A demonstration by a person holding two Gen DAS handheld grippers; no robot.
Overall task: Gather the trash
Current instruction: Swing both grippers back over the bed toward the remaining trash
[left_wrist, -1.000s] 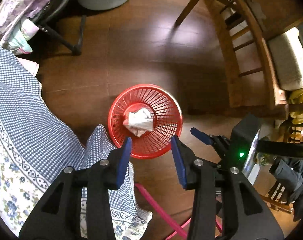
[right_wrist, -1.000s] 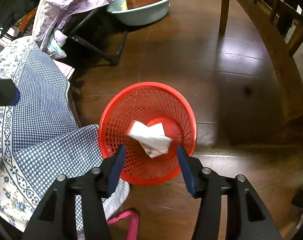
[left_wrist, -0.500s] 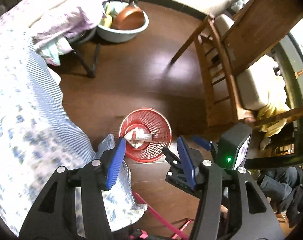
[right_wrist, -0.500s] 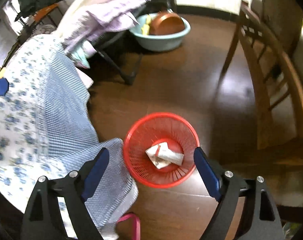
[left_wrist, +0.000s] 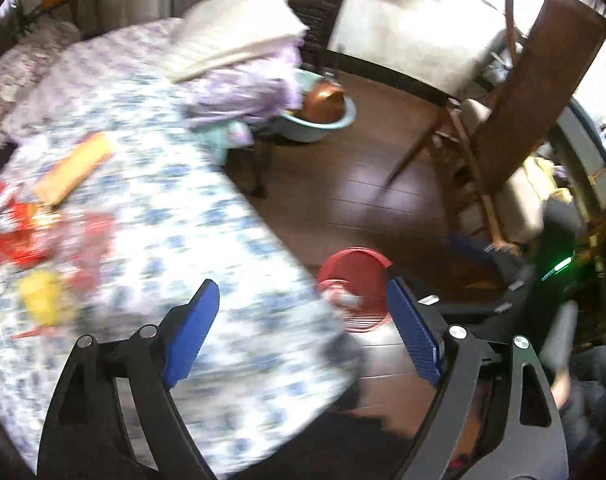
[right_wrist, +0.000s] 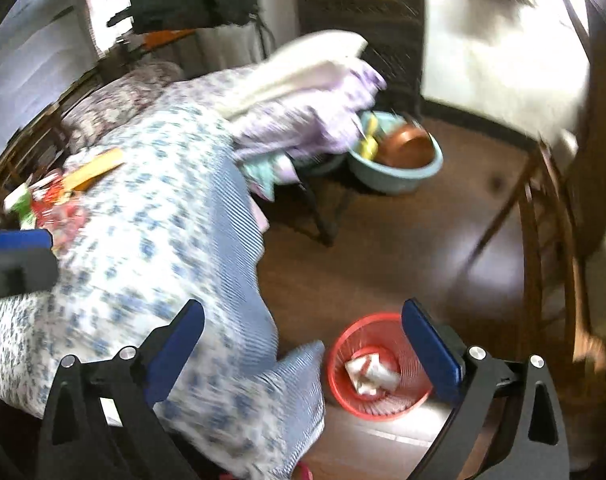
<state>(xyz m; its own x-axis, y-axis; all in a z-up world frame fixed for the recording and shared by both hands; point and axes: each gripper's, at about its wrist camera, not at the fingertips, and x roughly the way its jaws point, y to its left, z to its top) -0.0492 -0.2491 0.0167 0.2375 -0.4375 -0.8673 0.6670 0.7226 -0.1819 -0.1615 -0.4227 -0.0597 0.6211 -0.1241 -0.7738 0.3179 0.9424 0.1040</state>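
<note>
A red mesh basket [right_wrist: 377,372] stands on the dark wood floor beside the table, with crumpled white paper trash [right_wrist: 369,368] lying in it. The left wrist view shows the same basket [left_wrist: 357,294] far below. My left gripper [left_wrist: 303,334] hangs high over the table's edge, its jaws opening, nothing between the blue pads. My right gripper [right_wrist: 307,350] is also high up, its jaws opening wide and empty. Red, yellow and orange wrappers [left_wrist: 35,220] lie blurred on the floral tablecloth [left_wrist: 191,220] at the left; the wrappers [right_wrist: 55,196] show in the right wrist view too.
A teal basin [right_wrist: 399,160] with a copper bowl sits on the floor at the back. Folded purple and white laundry [right_wrist: 311,96] rests on a stand. Wooden chairs [right_wrist: 551,216] stand at the right. The left gripper's tip [right_wrist: 19,256] shows at the right wrist view's left edge.
Both grippers rose from just above the basket and tilted up, bringing the tabletop and its wrappers into view. Both jaws spread much wider. The paper stays in the basket.
</note>
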